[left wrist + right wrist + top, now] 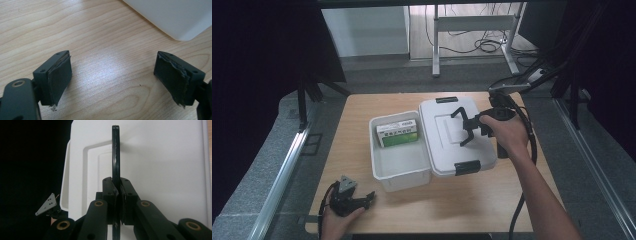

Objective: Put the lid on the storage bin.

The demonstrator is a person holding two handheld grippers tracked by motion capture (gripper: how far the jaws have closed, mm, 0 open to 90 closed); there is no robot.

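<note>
a white plastic storage box sits open at the centre of a light wooden table, its lid swung flat to the 3 o'clock side, with black latches at the lid's 12 and 6 o'clock edges. a green-and-white carton rests inside the tub against its 12 o'clock wall. over the lid, the right gripper is clamped on the black carry handle, which stands upright on edge between the closed jaws in the right gripper view, the white lid panel behind it. the right hand reaches in from 5 o'clock, a cable trailing off the table's 3 o'clock side. the left gripper lies low at the table's 7 o'clock corner, held by the left hand, its jaws spread wide and holding nothing; in the left gripper view they hover over bare wood with the tub's rounded corner at 1 o'clock. beyond the table, desk legs and loose cables stand on the floor.
</note>
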